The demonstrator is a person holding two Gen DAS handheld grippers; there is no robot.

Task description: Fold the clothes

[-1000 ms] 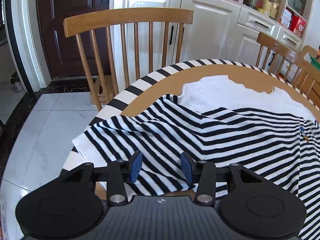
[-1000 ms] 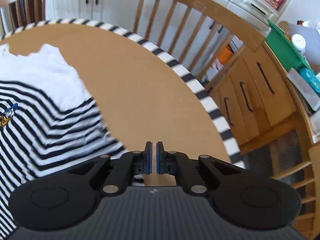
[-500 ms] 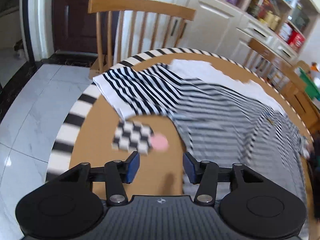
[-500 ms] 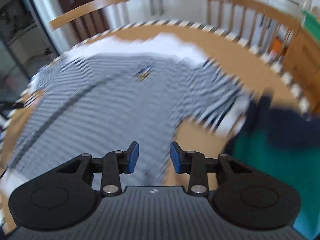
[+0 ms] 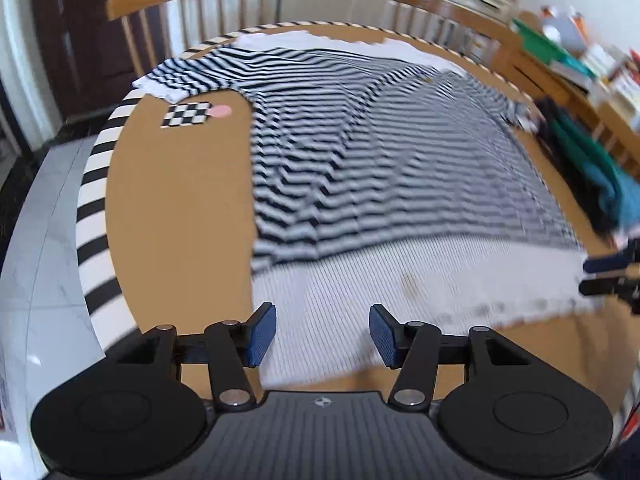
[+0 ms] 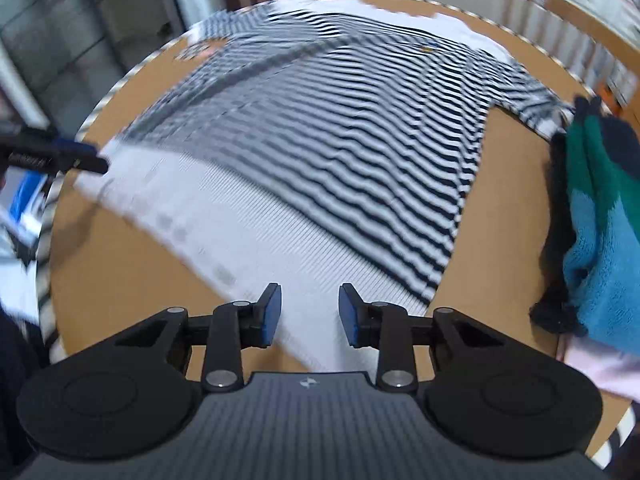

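Left gripper (image 5: 322,334): jaws apart, empty, over the white hem of one striped sweater (image 5: 380,168) spread across the round table (image 5: 168,216). Right gripper (image 6: 309,314): jaws apart, empty, at the same hem. Left view only: one checkered marker (image 5: 187,114) near the table's far-left edge. One green-blue garment (image 6: 600,240) lies at the right edge.

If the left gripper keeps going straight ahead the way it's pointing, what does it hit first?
Most likely the white ribbed hem of the striped sweater, which lies directly ahead between the open fingers of the left gripper. The frame is blurred, so depth is uncertain.
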